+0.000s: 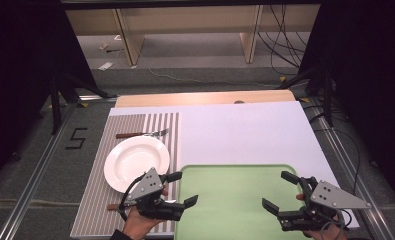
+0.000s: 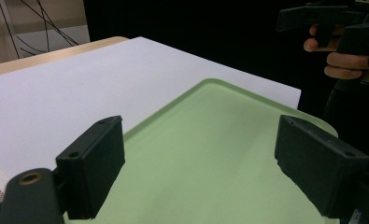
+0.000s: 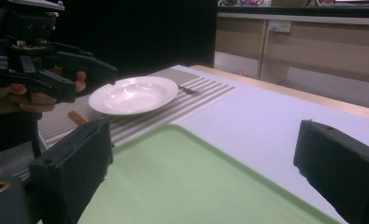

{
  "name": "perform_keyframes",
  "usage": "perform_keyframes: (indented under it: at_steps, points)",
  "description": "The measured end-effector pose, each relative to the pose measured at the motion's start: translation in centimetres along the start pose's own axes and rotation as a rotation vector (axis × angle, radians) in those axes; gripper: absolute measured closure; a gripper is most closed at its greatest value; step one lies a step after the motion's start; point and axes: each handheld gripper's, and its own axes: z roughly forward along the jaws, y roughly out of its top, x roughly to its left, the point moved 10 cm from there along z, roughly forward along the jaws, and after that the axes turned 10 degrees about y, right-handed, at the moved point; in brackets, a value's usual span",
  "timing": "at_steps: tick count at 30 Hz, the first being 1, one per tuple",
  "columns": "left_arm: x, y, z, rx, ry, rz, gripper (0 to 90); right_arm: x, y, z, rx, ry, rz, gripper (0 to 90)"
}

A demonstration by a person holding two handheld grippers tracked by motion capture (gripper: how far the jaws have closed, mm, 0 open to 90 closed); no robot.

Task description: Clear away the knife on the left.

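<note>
I hold the left gripper and right gripper wide open and empty over the green tray's near corners, ready to lift it.

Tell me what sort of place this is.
Probably a lab or recording room staged as a dining setup: a white plate and fork on a striped placemat, a green tray on the white table, loose cables on the floor behind.

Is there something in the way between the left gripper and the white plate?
Nothing visible is. The open left gripper hangs just right of the round white ceramic plate, above the left edge of the flat green plastic tray. The fork lies beyond the plate on the striped placemat.
</note>
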Motion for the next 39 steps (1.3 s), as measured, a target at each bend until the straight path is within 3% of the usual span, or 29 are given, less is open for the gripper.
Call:
perform_keyframes:
  at_steps: [11,17,24,35,39]
  points:
    - [0.2,-0.1,-0.3,0.022,-0.013,0.007,15.5,0.1,0.0,0.0,-0.001,0.001,-0.003,5.6]
    - [0.8,-0.2,-0.4,0.043,0.001,0.018,15.6,0.1,0.0,0.0,0.001,0.003,-0.004,5.6]
    - [1.3,-1.1,-0.2,0.11,0.03,0.07,15.6,0.1,0.0,0.0,0.0,0.003,-0.006,5.6]
    - [1.8,-1.9,-0.4,0.179,0.03,0.095,15.7,0.1,0.0,0.1,0.002,0.004,-0.005,5.6]
    - [2.3,-2.5,-0.7,0.238,0.034,0.11,15.7,0.1,0.0,0.1,0.004,0.005,-0.005,5.7]
